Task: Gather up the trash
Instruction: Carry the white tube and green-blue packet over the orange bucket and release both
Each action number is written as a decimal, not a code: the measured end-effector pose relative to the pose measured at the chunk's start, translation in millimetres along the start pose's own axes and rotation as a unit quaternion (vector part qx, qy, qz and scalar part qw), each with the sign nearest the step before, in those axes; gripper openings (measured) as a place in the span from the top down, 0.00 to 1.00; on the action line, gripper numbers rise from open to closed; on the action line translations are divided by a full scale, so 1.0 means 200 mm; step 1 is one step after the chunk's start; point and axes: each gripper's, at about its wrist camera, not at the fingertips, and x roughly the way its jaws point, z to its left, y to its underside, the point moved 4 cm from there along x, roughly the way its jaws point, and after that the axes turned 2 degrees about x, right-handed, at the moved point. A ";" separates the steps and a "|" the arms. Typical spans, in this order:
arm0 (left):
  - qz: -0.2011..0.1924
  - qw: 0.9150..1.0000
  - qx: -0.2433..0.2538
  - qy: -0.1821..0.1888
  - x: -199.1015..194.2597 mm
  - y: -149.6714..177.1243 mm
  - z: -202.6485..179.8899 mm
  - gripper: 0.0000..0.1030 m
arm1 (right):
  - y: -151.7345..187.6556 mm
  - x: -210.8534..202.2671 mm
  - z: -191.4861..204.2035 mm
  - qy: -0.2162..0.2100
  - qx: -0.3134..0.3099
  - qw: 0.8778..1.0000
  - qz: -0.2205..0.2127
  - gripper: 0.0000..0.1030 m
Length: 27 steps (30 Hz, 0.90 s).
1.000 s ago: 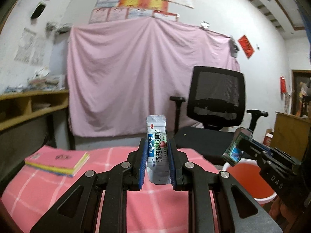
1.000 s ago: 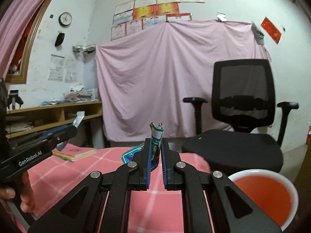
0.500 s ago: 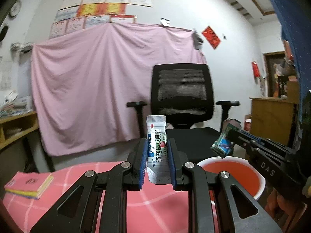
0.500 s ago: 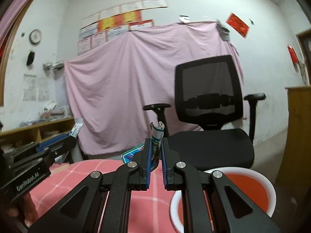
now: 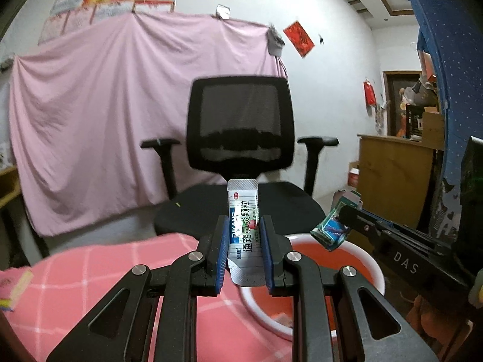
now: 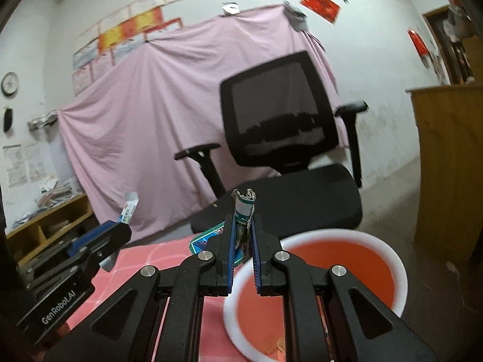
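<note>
My left gripper is shut on a white sachet with blue and green print, held upright over the table's right edge. My right gripper is shut on a crumpled blue-green wrapper, held above the near rim of the bin. The bin is white with an orange-red inside and stands just beyond the table; it also shows in the left wrist view. Scraps lie at its bottom. The right gripper with the wrapper shows in the left wrist view, and the left gripper with the sachet in the right wrist view.
A pink checked cloth covers the table. A black office chair stands behind the bin before a pink sheet on the wall. A wooden cabinet is at the right, wooden shelves at the left.
Both grippers have swung right with their trash, from over the table towards the bin. The bin is now larger and closer under both; the pink books have slid out to the left.
</note>
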 end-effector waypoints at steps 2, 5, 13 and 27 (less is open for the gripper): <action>0.019 1.000 -0.006 0.015 0.05 0.01 -0.02 0.83 | 0.01 0.02 -0.04 0.008 0.009 1.000 0.012 0.89; 0.046 0.998 -0.017 0.032 0.12 0.03 -0.04 0.83 | 0.03 0.04 -0.10 0.020 0.019 0.999 0.030 0.89; 0.097 0.993 -0.031 0.054 0.25 0.07 -0.08 0.82 | 0.07 0.09 -0.18 0.041 0.038 0.996 0.065 0.89; 0.113 0.991 -0.058 0.037 0.23 0.10 0.01 0.58 | 0.08 0.10 -0.20 0.051 0.041 0.994 0.082 0.82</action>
